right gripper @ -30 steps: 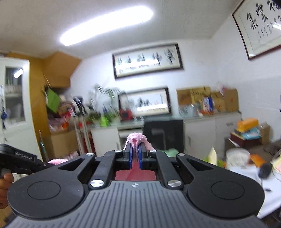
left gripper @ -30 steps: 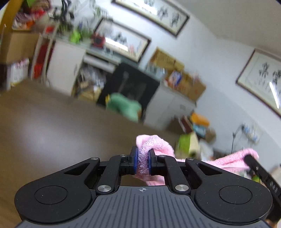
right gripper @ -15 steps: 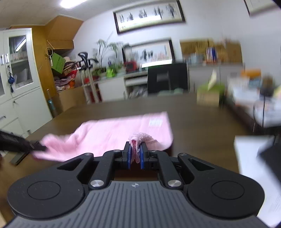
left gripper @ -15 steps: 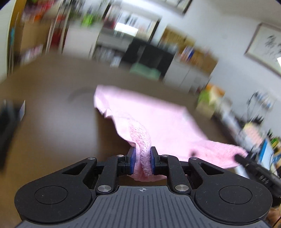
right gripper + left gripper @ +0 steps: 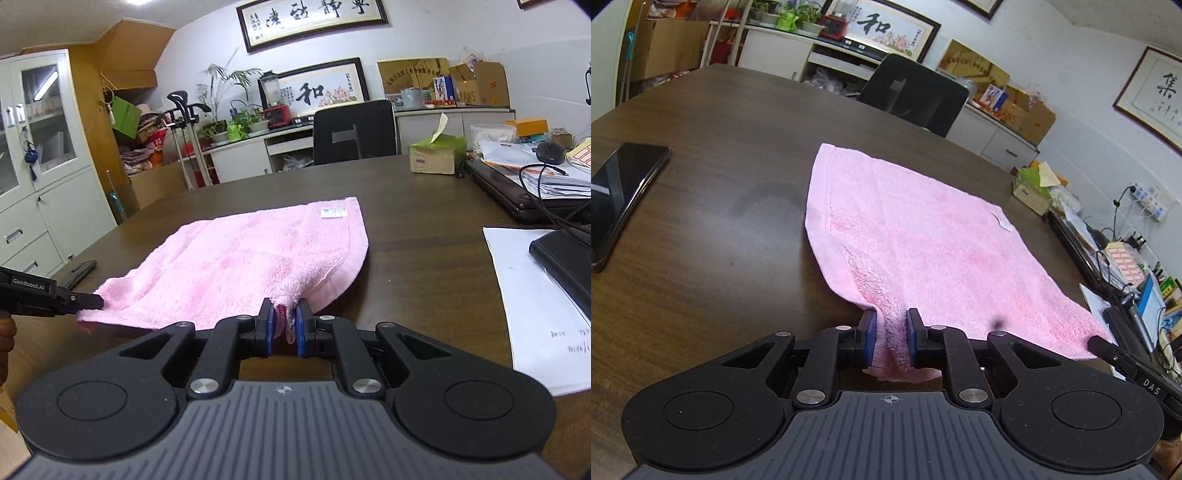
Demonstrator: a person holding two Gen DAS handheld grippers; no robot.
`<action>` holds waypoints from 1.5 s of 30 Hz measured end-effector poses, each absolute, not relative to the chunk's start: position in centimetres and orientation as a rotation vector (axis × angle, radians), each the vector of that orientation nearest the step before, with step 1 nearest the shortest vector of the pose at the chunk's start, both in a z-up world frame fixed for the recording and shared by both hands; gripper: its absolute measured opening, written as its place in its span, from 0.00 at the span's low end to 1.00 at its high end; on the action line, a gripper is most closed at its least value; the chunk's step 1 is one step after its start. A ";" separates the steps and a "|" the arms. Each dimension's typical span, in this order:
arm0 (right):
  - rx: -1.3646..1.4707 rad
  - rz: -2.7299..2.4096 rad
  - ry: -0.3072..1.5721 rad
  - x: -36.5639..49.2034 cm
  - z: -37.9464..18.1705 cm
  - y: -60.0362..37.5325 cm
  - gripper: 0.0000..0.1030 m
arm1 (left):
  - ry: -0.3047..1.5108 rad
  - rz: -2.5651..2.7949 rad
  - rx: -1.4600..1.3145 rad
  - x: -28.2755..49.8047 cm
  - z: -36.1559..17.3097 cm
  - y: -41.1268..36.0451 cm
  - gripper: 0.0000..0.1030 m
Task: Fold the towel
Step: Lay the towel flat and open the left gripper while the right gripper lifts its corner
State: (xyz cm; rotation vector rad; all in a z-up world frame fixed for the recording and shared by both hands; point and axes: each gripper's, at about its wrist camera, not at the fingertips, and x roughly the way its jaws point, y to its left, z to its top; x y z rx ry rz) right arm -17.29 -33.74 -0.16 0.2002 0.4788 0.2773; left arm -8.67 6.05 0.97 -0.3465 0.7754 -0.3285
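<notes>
Gripping one pink towel (image 5: 923,236) by near corners: left tool (image 5: 891,325), right tool (image 5: 284,321), both clenched; one phone (image 5: 617,195) aside.

The towel (image 5: 923,247) lies on the table (image 5: 713,206), a phone (image 5: 620,195) well to its left.

**A busy office room**

A big dark brown table (image 5: 424,229) fills the middle of the room. A black chair (image 5: 354,131) stands at its far side. Behind the chair runs a long white counter (image 5: 258,142) with green plants (image 5: 236,122) on it. Framed pictures (image 5: 312,22) with big black writing hang on the white wall (image 5: 1082,70). Brown boxes (image 5: 480,86) sit on a low cabinet at the right. A tall white cupboard (image 5: 40,155) with glass doors stands at the left, next to a yellow-brown wall. A bright lamp glows on the ceiling (image 5: 140,2). Papers (image 5: 532,306) and black cables (image 5: 543,184) lie on the table's right side.
</notes>
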 end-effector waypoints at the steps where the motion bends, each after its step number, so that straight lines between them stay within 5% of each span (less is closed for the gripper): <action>1: 0.204 0.277 0.469 -17.9 0.4 -33.8 0.12 | 0.772 -0.332 -0.349 -9.0 1.1 6.3 0.16; 13: 0.309 0.277 0.446 -13.4 4.0 -35.4 0.12 | 0.645 -0.260 -0.385 -7.2 5.9 8.1 0.16; 21: 0.323 0.266 0.458 -13.0 3.6 -35.9 0.14 | 0.675 -0.483 -0.170 -10.1 3.1 6.2 0.20; 26: 0.323 0.264 0.454 -12.5 4.2 -35.9 0.14 | 0.602 -0.616 0.018 -13.6 2.7 4.1 0.47; 28: 0.323 0.263 0.453 -12.3 4.4 -35.9 0.14 | 0.581 -0.626 0.095 -14.5 2.3 3.1 0.50; 45: 0.338 0.255 0.459 -12.7 3.9 -35.7 0.16 | 0.661 -0.647 0.217 -14.2 -1.1 0.1 0.41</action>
